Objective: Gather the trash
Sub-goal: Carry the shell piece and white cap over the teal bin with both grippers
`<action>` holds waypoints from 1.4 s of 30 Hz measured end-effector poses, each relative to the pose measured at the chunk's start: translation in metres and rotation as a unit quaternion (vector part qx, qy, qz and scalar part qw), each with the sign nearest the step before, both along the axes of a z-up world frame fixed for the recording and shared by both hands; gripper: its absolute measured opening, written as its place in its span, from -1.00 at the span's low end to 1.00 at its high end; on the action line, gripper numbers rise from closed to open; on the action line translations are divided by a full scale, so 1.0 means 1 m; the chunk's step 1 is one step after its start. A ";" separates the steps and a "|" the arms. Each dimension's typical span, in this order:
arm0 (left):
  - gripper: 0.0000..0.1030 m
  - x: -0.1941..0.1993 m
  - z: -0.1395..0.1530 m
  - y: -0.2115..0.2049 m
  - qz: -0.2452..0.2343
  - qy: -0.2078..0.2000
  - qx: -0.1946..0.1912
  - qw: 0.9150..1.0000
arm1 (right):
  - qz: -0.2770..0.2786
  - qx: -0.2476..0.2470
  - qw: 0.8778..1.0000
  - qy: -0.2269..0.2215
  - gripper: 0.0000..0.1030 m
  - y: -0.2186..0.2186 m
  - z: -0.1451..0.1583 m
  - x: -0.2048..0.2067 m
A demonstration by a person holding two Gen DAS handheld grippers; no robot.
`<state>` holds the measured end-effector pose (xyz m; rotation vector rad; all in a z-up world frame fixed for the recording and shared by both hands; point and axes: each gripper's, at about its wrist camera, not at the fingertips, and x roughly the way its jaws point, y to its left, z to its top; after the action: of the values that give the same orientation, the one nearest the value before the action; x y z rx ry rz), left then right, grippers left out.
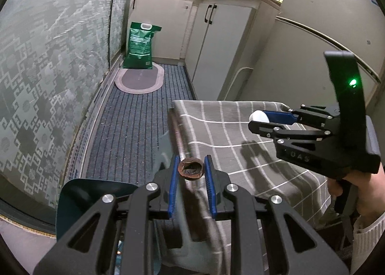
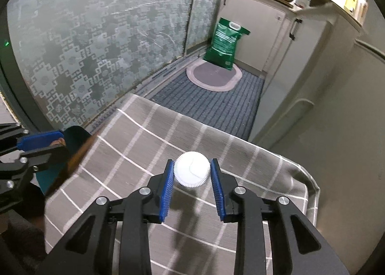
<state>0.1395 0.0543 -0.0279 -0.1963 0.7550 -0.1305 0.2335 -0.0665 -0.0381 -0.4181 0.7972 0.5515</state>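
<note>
My left gripper (image 1: 191,170) is shut on a brown walnut shell (image 1: 191,169) and holds it over the left edge of the table with the grey checked cloth (image 1: 240,135). A dark teal bin (image 1: 79,195) stands on the floor just below and left of it; it also shows in the right wrist view (image 2: 77,135). My right gripper (image 2: 191,170) is shut on a white ribbed bottle cap (image 2: 191,168) and holds it above the cloth. In the left wrist view the right gripper (image 1: 258,119) shows at the right with the cap (image 1: 258,116) at its tips.
A blue striped carpet (image 1: 134,130) runs along a patterned glass wall (image 1: 48,58). An oval mat (image 1: 140,77) and a green bag (image 1: 140,46) lie at the far end. White cabinets (image 1: 221,41) and a fridge (image 1: 324,22) line the right side.
</note>
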 end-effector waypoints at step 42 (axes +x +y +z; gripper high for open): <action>-0.55 -0.045 -0.123 0.111 0.031 0.144 0.038 0.988 | 0.135 0.026 0.990 0.020 -0.41 0.167 0.019 -0.061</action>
<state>0.0941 0.1649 -0.1505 -0.1683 1.0386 -0.0142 0.1723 0.1001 -0.0192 -0.4717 0.7670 0.8326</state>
